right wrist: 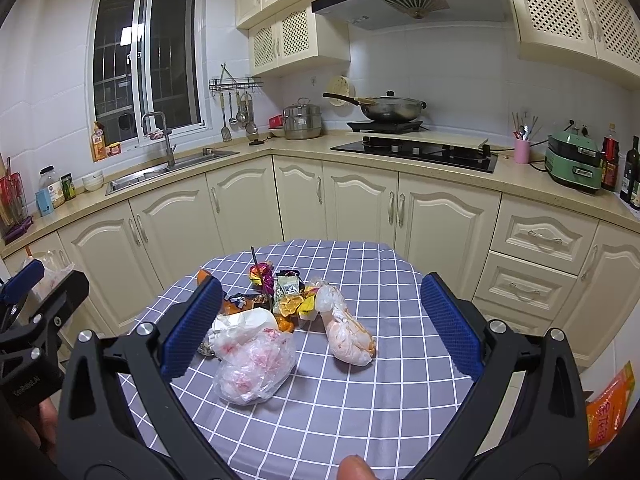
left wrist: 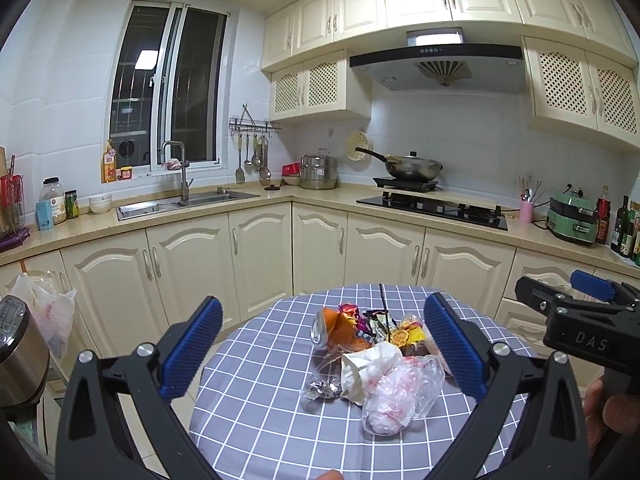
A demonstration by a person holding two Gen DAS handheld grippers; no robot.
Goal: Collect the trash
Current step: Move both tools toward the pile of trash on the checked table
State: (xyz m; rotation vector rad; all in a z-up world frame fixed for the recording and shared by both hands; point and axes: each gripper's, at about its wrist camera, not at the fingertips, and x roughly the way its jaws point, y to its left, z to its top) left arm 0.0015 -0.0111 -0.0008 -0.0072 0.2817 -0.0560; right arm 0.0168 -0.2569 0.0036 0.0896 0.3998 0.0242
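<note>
1. Here, the left gripper (left wrist: 323, 354) fills the lower half of the left wrist view, its blue-padded fingers (left wrist: 192, 354) spread wide apart and clamped on nothing.
2. The right gripper (right wrist: 322, 326) likewise stands wide open across the lower part of the right wrist view, holding nothing; in the left view it shows at the right edge (left wrist: 576, 312).
3. The trash pile (right wrist: 276, 312) lies near the centre of the round table (right wrist: 360, 400), on its grey checked cloth, between both pairs of fingers in each view.
4. A crumpled clear plastic bag (right wrist: 254, 366) sits lowest in the frame, beside white crumpled paper (right wrist: 244, 322).
5. An elongated clear bag with orange contents (right wrist: 344, 330) lies right of centre, its long axis running from upper left down to lower right.
6. A can (left wrist: 322, 330) lies on its side, its open end turned toward the lower left of the left view.
7. Colourful wrappers (right wrist: 262, 276) and a thin dark stick (right wrist: 260, 276) occupy the upper part of the pile.
</note>
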